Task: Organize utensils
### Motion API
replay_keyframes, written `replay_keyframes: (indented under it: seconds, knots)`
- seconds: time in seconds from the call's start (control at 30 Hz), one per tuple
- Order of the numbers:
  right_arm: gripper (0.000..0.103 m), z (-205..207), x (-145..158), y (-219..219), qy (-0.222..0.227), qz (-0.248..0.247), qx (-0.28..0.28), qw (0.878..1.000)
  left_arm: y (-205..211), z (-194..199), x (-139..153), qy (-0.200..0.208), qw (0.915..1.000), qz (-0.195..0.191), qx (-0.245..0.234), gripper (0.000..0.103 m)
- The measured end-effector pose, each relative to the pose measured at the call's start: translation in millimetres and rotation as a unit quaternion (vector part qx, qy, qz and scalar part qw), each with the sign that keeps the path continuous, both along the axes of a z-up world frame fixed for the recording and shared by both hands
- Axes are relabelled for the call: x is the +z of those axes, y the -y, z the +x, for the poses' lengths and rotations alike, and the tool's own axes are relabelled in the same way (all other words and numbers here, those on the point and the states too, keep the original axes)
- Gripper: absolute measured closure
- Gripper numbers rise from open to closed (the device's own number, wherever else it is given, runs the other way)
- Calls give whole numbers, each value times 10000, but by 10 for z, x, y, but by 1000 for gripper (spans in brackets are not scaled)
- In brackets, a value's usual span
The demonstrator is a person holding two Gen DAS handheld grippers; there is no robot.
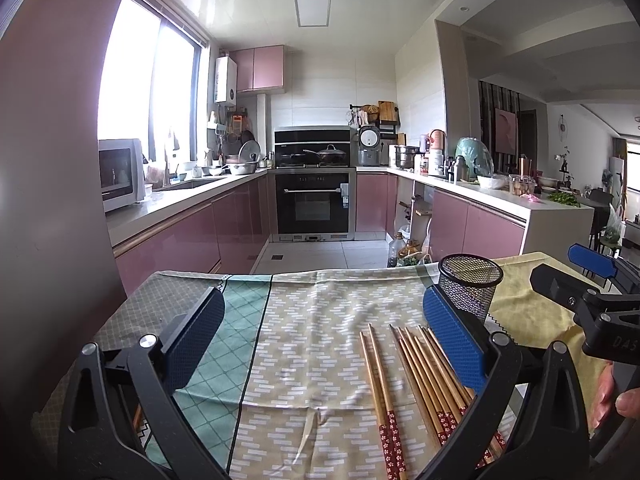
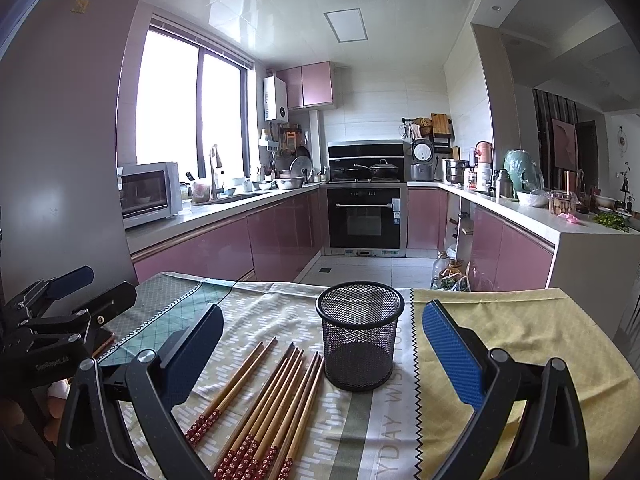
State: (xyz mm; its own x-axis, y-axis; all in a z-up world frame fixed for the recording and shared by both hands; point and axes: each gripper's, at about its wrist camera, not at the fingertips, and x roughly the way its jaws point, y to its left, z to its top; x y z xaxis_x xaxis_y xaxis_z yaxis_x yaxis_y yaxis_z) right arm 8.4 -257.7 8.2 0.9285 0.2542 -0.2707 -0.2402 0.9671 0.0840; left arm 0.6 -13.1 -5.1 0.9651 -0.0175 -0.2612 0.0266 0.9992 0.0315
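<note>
Left gripper [image 1: 320,344]: jaws spread wide, nothing between the blue pads; hovered above the patterned tablecloth [image 1: 304,320], its right finger overlapping the chopstick bundle in the left wrist view.
Right gripper [image 2: 324,354]: jaws spread wide, empty; the mesh holder stood in the gap between its fingers in the right wrist view, not touched.
Chopsticks [image 2: 276,400]: wooden, red flower-patterned handle ends; lay flat on the cloth, tips pointing toward the kitchen. One pair lay slightly apart to the left of a tight bundle; the exact count could not be told.
Mesh holder [image 2: 359,340]: black wire-mesh cup, upright, open end up, empty; stood just right of the chopstick tips, on the cloth near the seam with the yellow section.
Tablecloth: patchwork of green grid, beige dash print and yellow panels; wrinkled near the centre.
Hand [image 1: 612,396]: fingers seen at the right edge of the left wrist view, wrapped on the right gripper's handle.
Background: kitchen with pink cabinets [image 2: 208,252], built-in oven [image 2: 364,218], microwave [image 2: 148,192] on the left counter.
</note>
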Motion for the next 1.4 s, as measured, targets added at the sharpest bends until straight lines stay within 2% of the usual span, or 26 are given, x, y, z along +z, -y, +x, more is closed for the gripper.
replay_keyframes:
  seconds: [0.1, 0.2, 0.37, 0.43, 0.63, 0.73, 0.93, 1.23, 1.3, 1.4]
  knots:
    - [6, 51, -31, 18, -177, 30, 71, 9998, 16, 63, -29, -183, 9998, 27, -60, 5]
    - [6, 135, -109, 20, -509, -23, 165, 9986, 43, 176, -104, -550, 9981, 126, -245, 5]
    - [7, 353, -358, 14, -1377, -177, 381, 9896, 113, 409, -311, -1234, 9909, 354, -416, 5]
    - [15, 427, -472, -15, -1689, -266, 444, 9843, 130, 505, -414, -1499, 9865, 397, -520, 12]
    - [26, 581, -779, -215, -2390, -700, 676, 9661, 176, 790, -709, -2104, 9740, 467, -702, 28]
    - [37, 603, -853, -252, -2572, -760, 738, 9605, 179, 887, -810, -2322, 9686, 415, -793, 33]
    - [49, 653, -894, -153, -2760, -497, 691, 9574, 137, 1039, -966, -2744, 9567, 358, -905, 44]
    - [56, 750, -923, -164, -2958, -671, 723, 9501, 298, 1180, -1104, -3007, 9456, 599, -1084, 44]
    - [63, 763, -928, -180, -2993, -770, 714, 9484, 317, 1205, -1104, -3021, 9447, 626, -1115, 45]
    - [64, 797, -930, -221, -2999, -949, 725, 9465, 332, 1257, -1103, -3077, 9424, 601, -1167, 48]
